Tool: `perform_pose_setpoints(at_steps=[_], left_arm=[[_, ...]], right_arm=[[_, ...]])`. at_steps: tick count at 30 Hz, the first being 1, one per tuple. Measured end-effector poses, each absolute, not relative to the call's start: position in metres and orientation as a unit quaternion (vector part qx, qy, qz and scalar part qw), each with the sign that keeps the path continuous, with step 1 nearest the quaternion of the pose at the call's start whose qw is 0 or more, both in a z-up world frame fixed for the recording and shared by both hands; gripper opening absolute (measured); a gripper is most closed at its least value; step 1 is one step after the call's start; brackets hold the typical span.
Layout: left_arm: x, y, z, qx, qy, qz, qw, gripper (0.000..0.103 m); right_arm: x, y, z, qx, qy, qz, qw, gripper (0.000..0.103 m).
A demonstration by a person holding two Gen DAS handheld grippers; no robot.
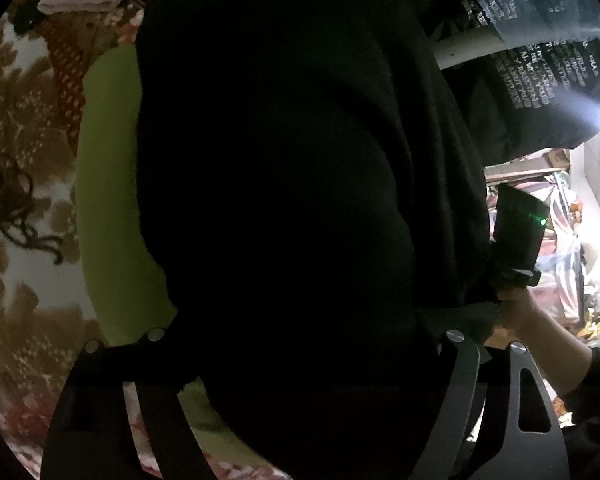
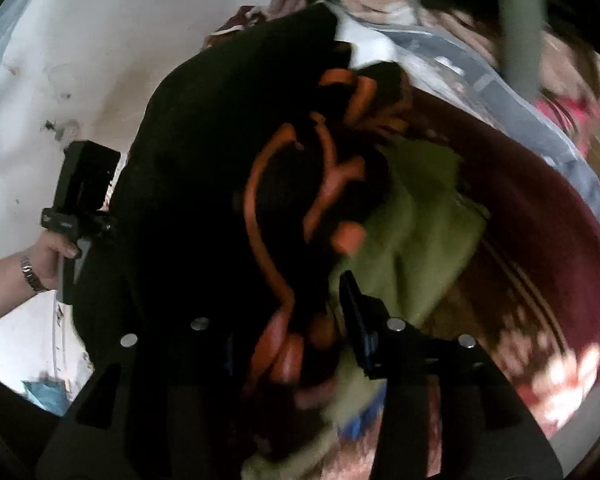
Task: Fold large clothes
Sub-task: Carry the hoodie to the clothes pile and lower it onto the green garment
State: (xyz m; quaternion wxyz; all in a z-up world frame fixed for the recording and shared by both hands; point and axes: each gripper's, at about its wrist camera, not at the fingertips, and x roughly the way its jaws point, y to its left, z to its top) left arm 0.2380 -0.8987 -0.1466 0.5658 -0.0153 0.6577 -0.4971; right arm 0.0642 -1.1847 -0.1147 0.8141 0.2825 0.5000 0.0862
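Black garment [image 1: 292, 184] filled my left view, draped over green cloth [image 1: 108, 200] on floral bedspread [image 1: 16, 128]. Left gripper [image 1: 300, 360] jaws hidden, couldn't tell. Right gripper [image 2: 284, 320] probably part-open, garment between jaws.

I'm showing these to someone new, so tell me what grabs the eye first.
A big black garment fills the middle of the left wrist view, draped over a lime-green cloth on a floral bedspread. In the right wrist view, bold orange lettering runs across the same black fabric, between the right gripper fingers. At that view's left edge, a hand wearing a metal watch holds the other gripper.
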Motion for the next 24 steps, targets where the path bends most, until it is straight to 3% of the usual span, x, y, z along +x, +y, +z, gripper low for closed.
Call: perform_pose_setpoints(at_steps=[5, 11, 14, 17, 24], left_arm=[[0.23, -0.891, -0.102, 0.059, 0.617, -0.495, 0.608, 0.097], [0.218, -0.871, -0.039, 0.137, 0.557, -0.47, 0.671, 0.097], [0.215, -0.88, -0.009, 0.142, 0.522, -0.474, 0.695, 0.098], [0.202, -0.894, 0.009, 0.168, 0.491, -0.463, 0.719, 0.098], [0.185, -0.925, -0.015, 0.222, 0.489, -0.441, 0.719, 0.098]], right_arm=[[0.034, -1.19, -0.088, 0.254, 0.516, 0.044, 0.817, 0.044], [0.023, -1.18, -0.032, 0.227, 0.493, 0.006, 0.84, 0.046], [0.027, -1.159, 0.006, 0.205, 0.462, -0.01, 0.863, 0.058], [0.053, -1.133, 0.024, 0.159, 0.459, -0.02, 0.874, 0.059], [0.113, -1.08, -0.024, 0.072, 0.521, -0.007, 0.85, 0.058]])
